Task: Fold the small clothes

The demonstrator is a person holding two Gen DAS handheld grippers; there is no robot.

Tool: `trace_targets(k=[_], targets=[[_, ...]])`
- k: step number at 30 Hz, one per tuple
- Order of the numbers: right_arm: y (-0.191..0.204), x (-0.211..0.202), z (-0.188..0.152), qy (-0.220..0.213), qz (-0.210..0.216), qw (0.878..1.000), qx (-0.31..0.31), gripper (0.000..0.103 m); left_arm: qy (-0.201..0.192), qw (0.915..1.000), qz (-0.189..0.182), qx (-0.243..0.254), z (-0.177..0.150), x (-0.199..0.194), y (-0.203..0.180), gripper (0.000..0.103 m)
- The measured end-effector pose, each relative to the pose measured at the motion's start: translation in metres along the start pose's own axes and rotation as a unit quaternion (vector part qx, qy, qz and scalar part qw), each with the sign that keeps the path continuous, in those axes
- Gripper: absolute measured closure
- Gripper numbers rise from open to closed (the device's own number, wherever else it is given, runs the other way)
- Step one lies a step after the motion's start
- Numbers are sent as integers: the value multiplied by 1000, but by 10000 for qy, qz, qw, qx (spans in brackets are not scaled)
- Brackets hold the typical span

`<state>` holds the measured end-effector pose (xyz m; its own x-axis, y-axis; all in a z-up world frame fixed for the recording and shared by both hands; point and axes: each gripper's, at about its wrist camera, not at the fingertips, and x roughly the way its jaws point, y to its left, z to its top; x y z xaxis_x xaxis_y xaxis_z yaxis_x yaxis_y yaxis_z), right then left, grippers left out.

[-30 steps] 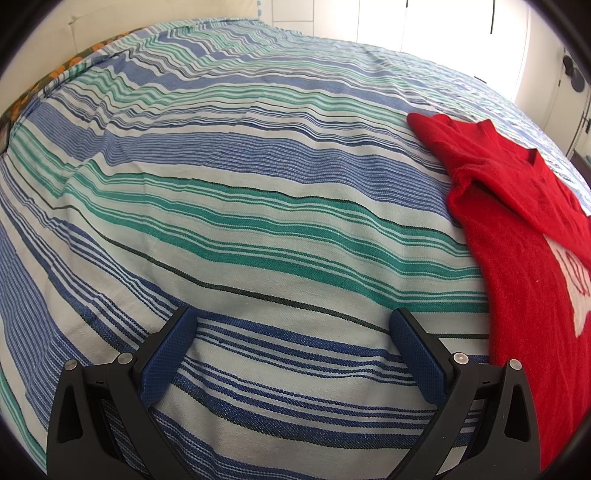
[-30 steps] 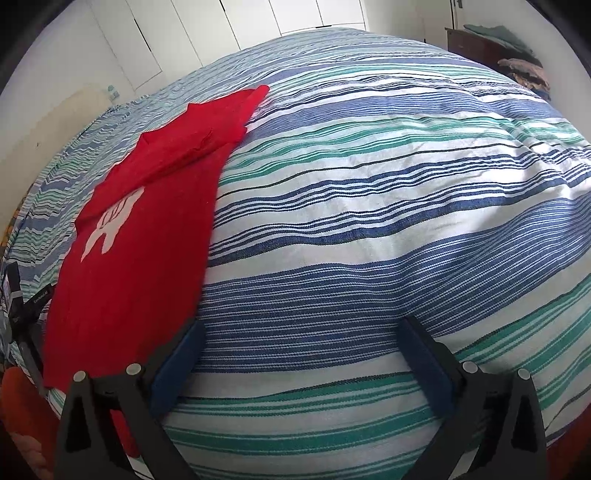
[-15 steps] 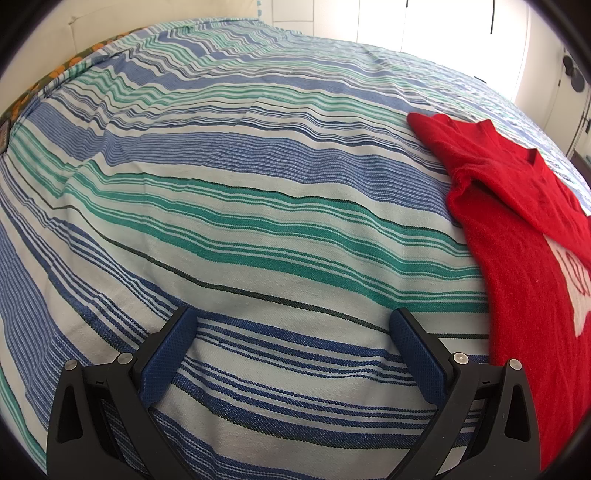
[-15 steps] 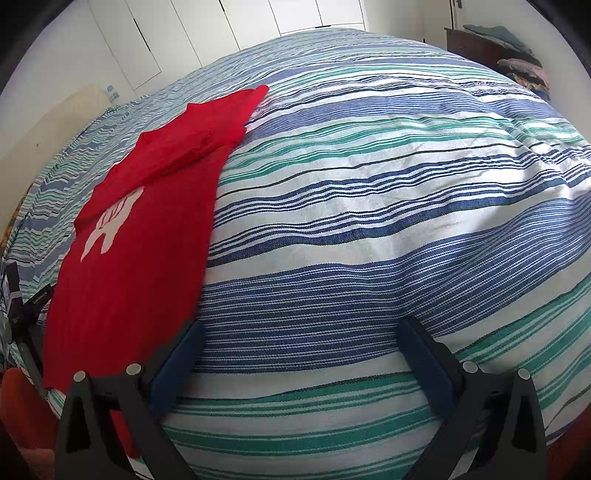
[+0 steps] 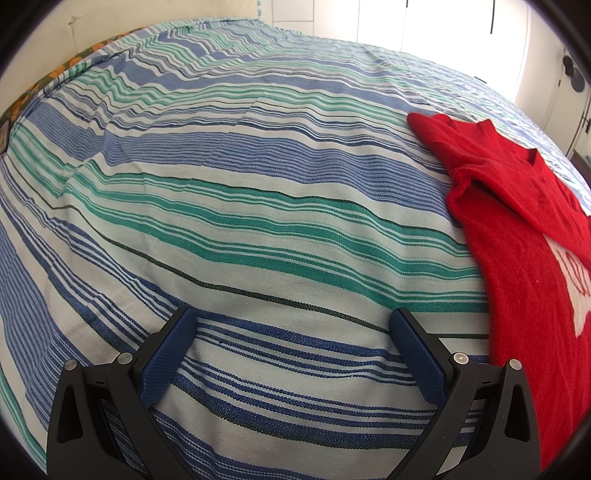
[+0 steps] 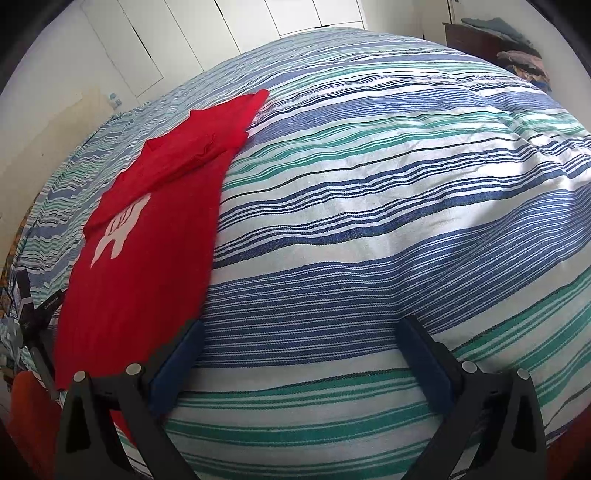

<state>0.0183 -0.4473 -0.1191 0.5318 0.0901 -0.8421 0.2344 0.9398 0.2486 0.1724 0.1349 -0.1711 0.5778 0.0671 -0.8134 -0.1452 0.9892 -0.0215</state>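
A red top with a white print lies flat on the striped bedspread, at the right of the left wrist view. It also shows at the left of the right wrist view, folded lengthwise with a sleeve laid across the upper part. My left gripper is open and empty over bare bedspread, left of the top. My right gripper is open and empty, its left finger close to the top's lower right edge.
The blue, green and white striped bedspread covers the whole bed. White cupboard doors stand behind it. A dark dresser with piled clothes is at the far right. A black stand sits at the left bed edge.
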Motion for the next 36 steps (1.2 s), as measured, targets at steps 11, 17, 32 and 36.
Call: trace_targets(k=[11, 17, 32, 36], targets=[[6, 5, 0, 36, -177, 9998, -108, 0, 0, 10000, 0, -1, 0, 0, 0, 0], [5, 3, -1, 21, -175, 9998, -98, 0, 0, 10000, 0, -1, 0, 0, 0, 0], [7, 4, -2, 35, -222, 9997, -133, 0, -1, 10000, 1, -2, 0, 0, 0, 0], [8, 3, -3, 28, -262, 9996, -128, 0, 0, 10000, 2, -2, 0, 0, 0, 0]])
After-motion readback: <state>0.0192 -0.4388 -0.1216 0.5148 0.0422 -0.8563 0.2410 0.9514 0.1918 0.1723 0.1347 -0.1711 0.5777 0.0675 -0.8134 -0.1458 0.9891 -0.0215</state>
